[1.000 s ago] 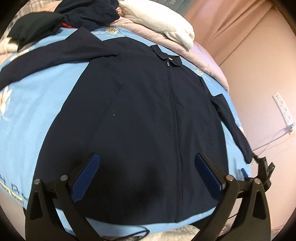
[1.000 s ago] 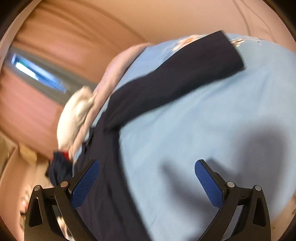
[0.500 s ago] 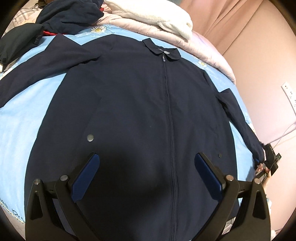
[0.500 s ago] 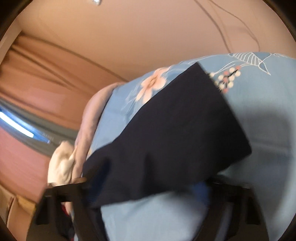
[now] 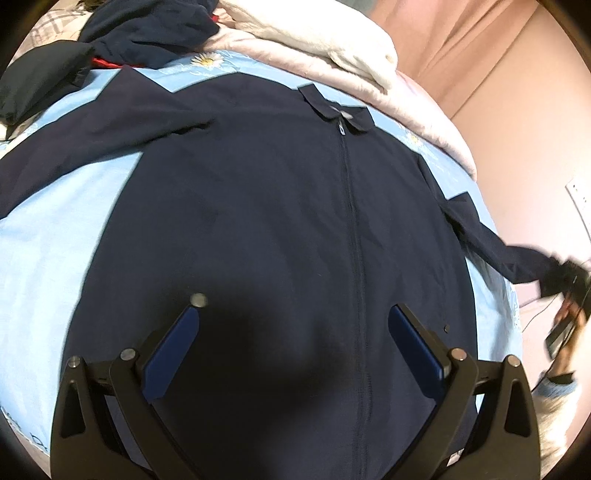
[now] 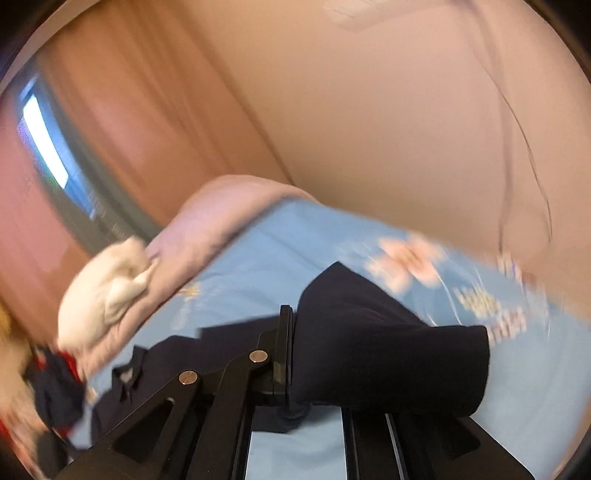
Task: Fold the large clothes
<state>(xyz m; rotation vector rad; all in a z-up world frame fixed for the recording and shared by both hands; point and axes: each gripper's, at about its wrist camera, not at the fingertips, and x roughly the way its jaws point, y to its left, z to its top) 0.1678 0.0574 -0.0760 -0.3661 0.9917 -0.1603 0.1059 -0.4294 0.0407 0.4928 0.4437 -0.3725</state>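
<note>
A navy zip-up jacket (image 5: 295,221) lies front up, spread flat on the light blue bed sheet (image 5: 55,258), collar at the far end. My left gripper (image 5: 295,332) hovers open over the jacket's lower front with nothing between its pads. The jacket's left sleeve (image 5: 92,140) stretches out flat. Its right sleeve (image 5: 491,251) is pulled up off the sheet toward my right gripper (image 5: 570,280), blurred at the frame's edge. In the right wrist view that gripper (image 6: 290,354) has its jaws closing tight on the sleeve cuff (image 6: 388,354), which is pinched there and drapes to the right.
A white blanket (image 5: 332,40) and a pink quilt (image 5: 424,110) are heaped at the head of the bed. Dark clothes (image 5: 147,33) and a black bundle (image 5: 37,88) lie at the far left. A pink wall with a socket (image 5: 580,199) and a cable runs along the right.
My right gripper went from open over the sheet to shut on the sleeve cuff and rose with it, rolling. The left gripper drifted forward over the jacket, staying open.
</note>
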